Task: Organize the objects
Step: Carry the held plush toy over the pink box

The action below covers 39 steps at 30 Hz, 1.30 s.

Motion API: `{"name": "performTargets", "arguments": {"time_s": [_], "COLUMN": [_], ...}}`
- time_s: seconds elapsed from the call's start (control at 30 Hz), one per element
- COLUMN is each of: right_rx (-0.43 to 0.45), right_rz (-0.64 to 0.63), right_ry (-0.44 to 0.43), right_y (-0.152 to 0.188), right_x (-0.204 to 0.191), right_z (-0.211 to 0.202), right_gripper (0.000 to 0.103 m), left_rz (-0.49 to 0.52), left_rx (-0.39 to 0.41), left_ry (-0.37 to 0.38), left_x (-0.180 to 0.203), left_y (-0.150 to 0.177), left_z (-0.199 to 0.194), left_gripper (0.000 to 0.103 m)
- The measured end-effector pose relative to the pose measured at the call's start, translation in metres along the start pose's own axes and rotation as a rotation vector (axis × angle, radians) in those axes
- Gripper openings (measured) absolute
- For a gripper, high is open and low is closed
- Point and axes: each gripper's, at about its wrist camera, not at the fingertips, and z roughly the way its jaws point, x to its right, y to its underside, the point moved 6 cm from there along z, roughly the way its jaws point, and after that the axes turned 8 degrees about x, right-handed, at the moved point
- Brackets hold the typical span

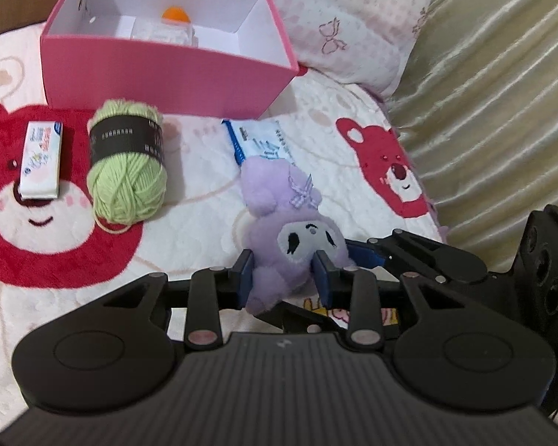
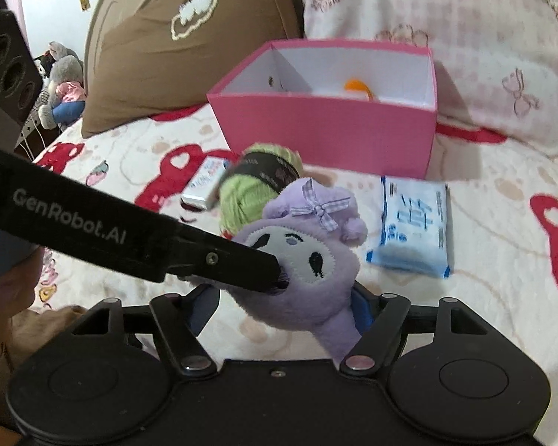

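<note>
1. The left claw was closed narrowly on the purple plush toy, its blue pads pressed into the fur on either side of the stitched face. The toy hung clear of the blanket.
2. The right claw stood much wider, with the toy's lower body between its fingers. The far pad touched the fur, but the near one was hidden behind the left claw's arm, so I could not tell whether it truly gripped.
3. The toy looked light, soft and squashy. It would give under the pads rather than slip, and nothing on it seemed breakable. The plump head or body seemed the best place to take hold, not the little bow or the ears.
4. Ahead of the left claw lay the green yarn ball and a small white packet, and beyond them the open pink box with an orange-topped thing inside.
5. Only the right claw's camera showed the whole blue-and-white pouch, off to its right, as well as a brown cushion beyond the box.
6. Only the left claw's camera showed both pads on the toy's face.
</note>
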Motion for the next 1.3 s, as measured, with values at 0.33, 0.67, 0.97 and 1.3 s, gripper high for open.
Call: {"name": "performTargets", "arguments": {"time_s": [0.33,0.67,0.97,1.3], "right_rx": [0.033,0.041,0.06,0.122], "right_rz": [-0.078,-0.056,-0.05,-0.105], "right_ry": [0.044,0.034,0.014,0.011], "right_y": [-0.046,-0.083,-0.111,-0.154], "right_x": [-0.021,-0.025,-0.027,-0.015], "right_z": [-0.023,-0.04,-0.055,-0.045], "right_gripper": [0.08,0.081,0.082,0.072], "left_rz": [0.032,0.052,0.042,0.108], "left_rx": [-0.03,-0.034,-0.033,0.042], "left_ry": [0.022,0.023,0.033,-0.025], "left_x": [0.017,0.033,0.038,0.048], "left_y": [-0.042,-0.076,-0.104,-0.153], "left_z": [-0.03,-0.051,-0.068,-0.064], "left_gripper": [0.033,0.033,0.033,0.033]}}
